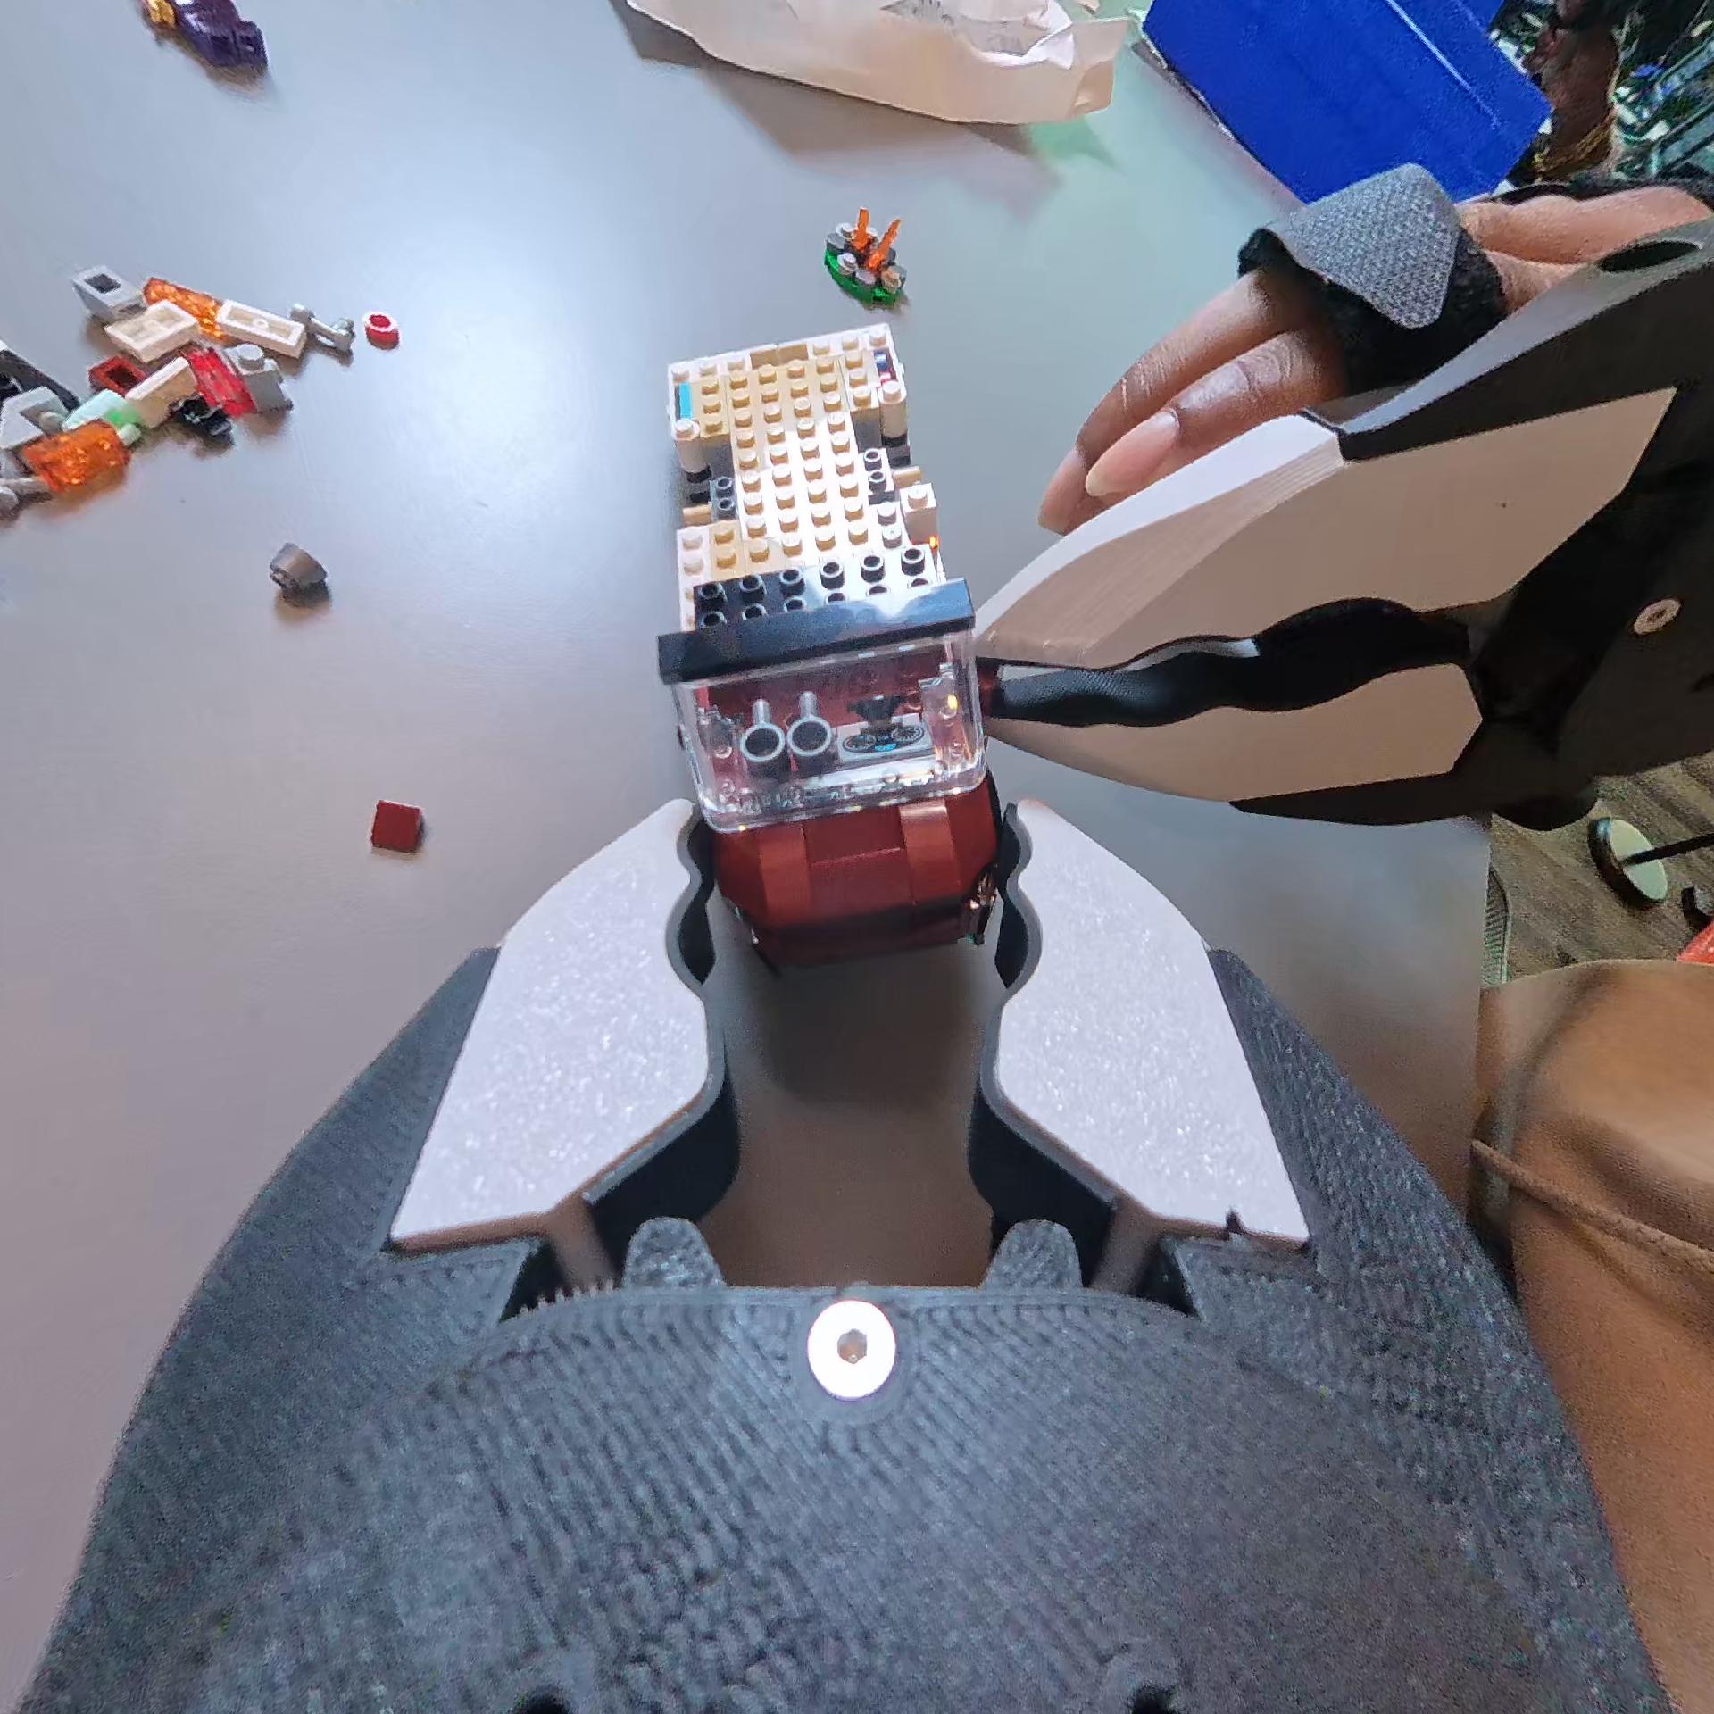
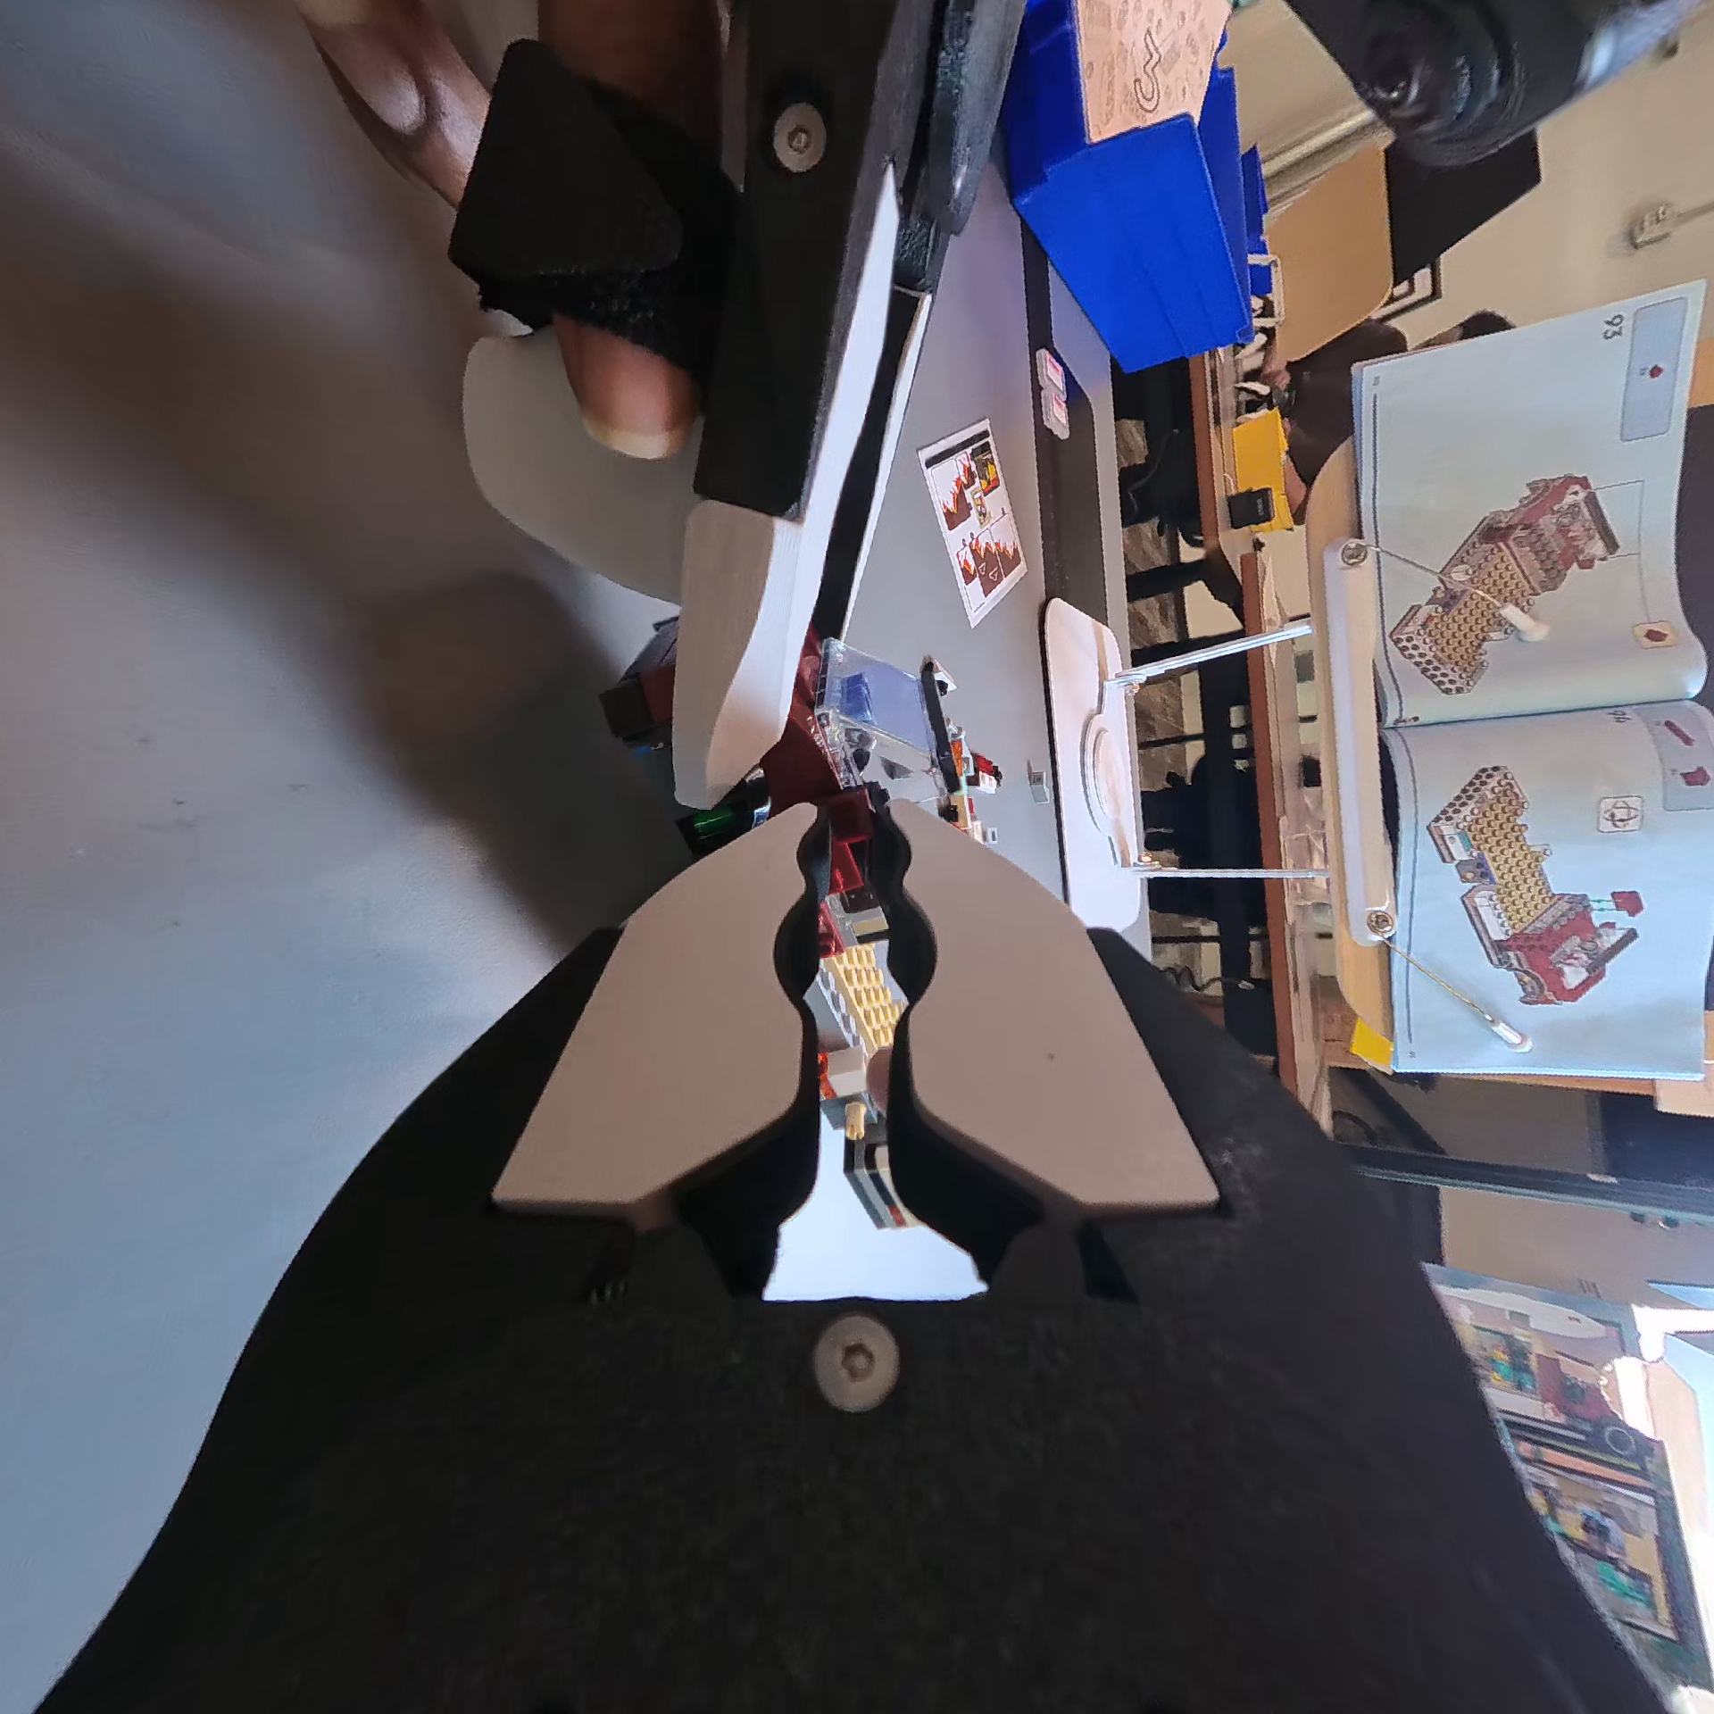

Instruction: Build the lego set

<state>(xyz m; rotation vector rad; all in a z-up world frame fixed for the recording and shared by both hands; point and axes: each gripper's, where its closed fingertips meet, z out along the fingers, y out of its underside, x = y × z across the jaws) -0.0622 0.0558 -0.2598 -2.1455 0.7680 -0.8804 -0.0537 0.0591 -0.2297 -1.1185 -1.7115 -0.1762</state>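
A brick-built truck (image 1: 807, 482) with a tan studded bed, a clear windscreen (image 1: 835, 733) and a dark red front stands on the grey table (image 1: 519, 232). My left gripper (image 1: 853, 835) is shut on the truck's dark red front, with a pad against each side. My right gripper (image 1: 988, 682) comes in from the right, its tips at the right side of the cab. In the right wrist view my right gripper (image 2: 851, 816) is closed on a small dark red piece (image 2: 849, 839) at the truck's side. A left finger (image 2: 733, 668) shows just above it.
Loose bricks (image 1: 158, 371) lie at the left, with a red piece (image 1: 397, 825) and a grey piece (image 1: 299, 570) nearer. A small green build with orange flames (image 1: 867, 260) sits behind the truck. A blue bin (image 1: 1345, 83), a white bag (image 1: 890, 46) and an open booklet on a stand (image 2: 1530, 696) are farther off. Only a small space, under 4 cm, lies between the two pairs of fingers.
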